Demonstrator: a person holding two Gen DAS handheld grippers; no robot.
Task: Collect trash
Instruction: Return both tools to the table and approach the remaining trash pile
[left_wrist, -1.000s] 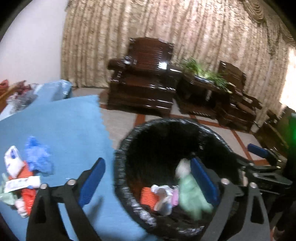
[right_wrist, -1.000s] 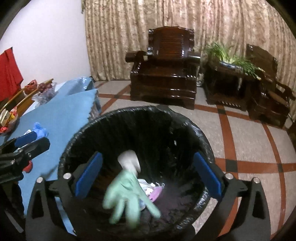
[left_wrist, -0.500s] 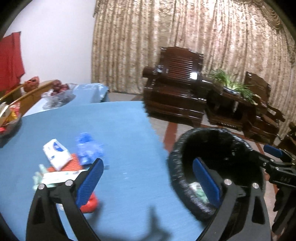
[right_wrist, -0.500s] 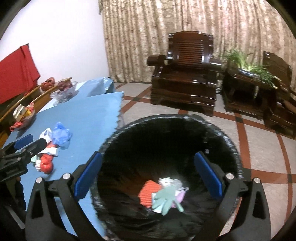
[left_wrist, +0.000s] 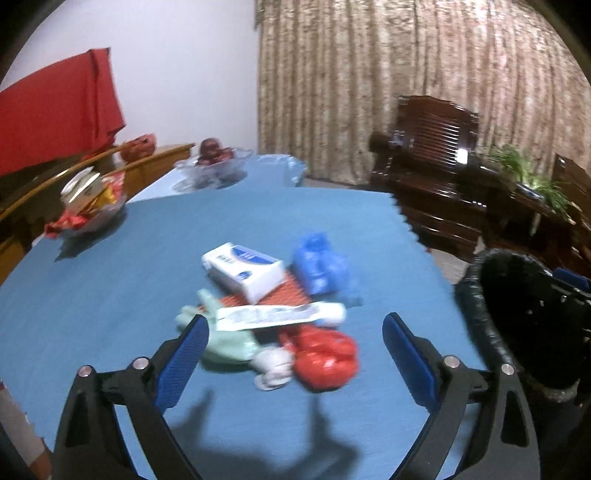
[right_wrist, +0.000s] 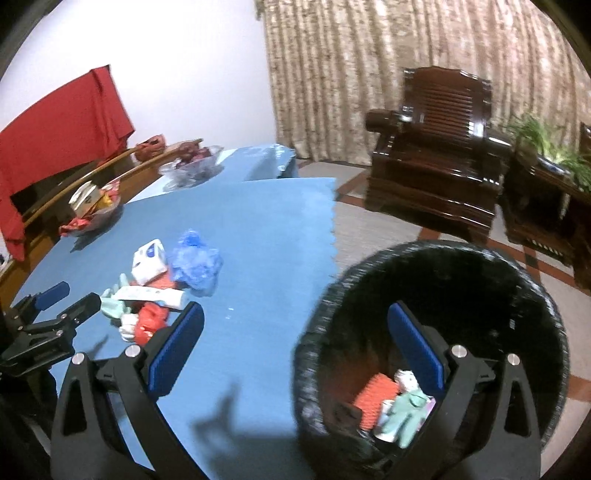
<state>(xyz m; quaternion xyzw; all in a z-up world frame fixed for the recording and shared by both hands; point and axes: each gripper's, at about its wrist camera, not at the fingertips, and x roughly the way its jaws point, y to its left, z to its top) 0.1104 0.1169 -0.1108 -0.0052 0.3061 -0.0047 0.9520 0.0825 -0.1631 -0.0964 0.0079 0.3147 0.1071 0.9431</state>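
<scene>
Waiting on the blue surface, a trash pile of box, tube and wrappers lies unpicked, while the bin beside it holds several pieces. Left hand-held gripper, wide open and empty, has swung from bin to pile; right hand-held gripper, likewise empty, has drawn back from the bin.

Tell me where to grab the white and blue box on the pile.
Take the box across its short width with the left gripper, coming down from above. It lies flat on top of the pile, long sides exposed; the blue bag crowds its right end.
</scene>
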